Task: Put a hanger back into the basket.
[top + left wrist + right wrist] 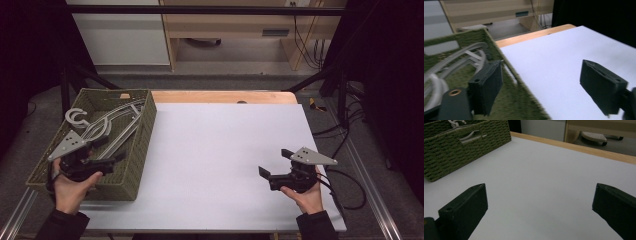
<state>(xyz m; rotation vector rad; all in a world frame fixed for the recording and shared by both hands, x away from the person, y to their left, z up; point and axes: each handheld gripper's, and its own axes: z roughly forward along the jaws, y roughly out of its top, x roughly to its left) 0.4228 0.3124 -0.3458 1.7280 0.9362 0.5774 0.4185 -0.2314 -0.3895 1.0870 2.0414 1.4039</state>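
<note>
Woven green basket (pixel 132 162) (grey curved hangers (pixel 107 125) inside), smooth white table (pixel 220 150)

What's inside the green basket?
The green woven basket holds grey plastic clothes hangers, piled with one hook poking up. The left hand-held gripper hovers over its near end, covering what lies beneath. The basket's bottom under the hangers is mostly hidden.

Basket (pixel 134 150): you are looking at an olive-green woven rectangular basket, sitting upright on the left edge of the bench, partly overhanging the white sheet.
Hangers (pixel 107 125): pale grey hangers are lying inside your basket, stacked lengthwise, hooks (pixel 76 117) pointing to the far-left corner.
Hangers' pose: they are resting tilted, their far ends leaning against the basket's far rim.
</note>
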